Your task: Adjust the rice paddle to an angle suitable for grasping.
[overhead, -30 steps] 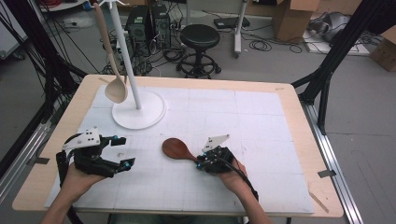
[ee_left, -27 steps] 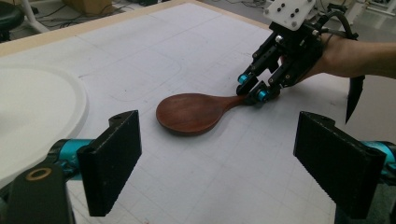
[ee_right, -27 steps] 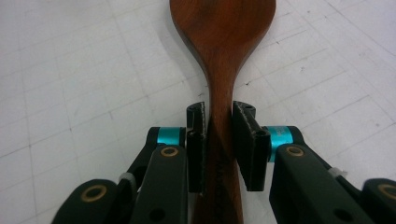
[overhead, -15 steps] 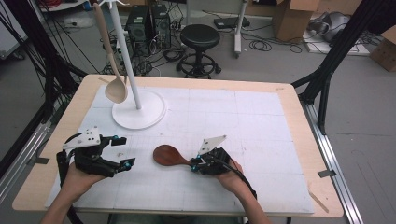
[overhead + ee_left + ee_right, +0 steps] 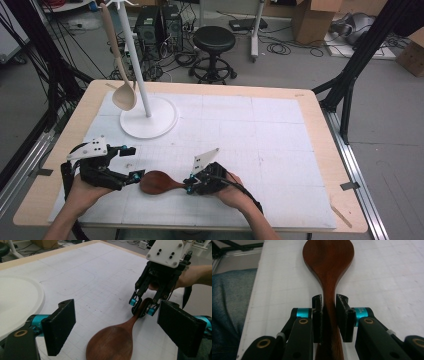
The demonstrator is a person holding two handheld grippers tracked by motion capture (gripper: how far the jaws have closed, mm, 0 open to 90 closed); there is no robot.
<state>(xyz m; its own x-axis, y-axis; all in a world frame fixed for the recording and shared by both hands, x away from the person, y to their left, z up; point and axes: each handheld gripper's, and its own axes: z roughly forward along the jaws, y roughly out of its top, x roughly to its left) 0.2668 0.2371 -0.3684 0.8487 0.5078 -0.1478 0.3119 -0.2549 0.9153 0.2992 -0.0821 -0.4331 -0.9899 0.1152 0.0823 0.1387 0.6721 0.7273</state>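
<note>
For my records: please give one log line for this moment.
right tongs: shut on spoon handle | left tongs: open, beside bowl

thing: dark brown wooden spoon (image 5: 159,182) | look: smooth, glossy oval bowl, narrow handle | pose: lying about level, bowl toward the table's left edge, handle toward the right | place: near the table's front edge, left of its middle | state: handle clamped between black pads; bowl possibly just clear of the mat, hard to tell
</note>
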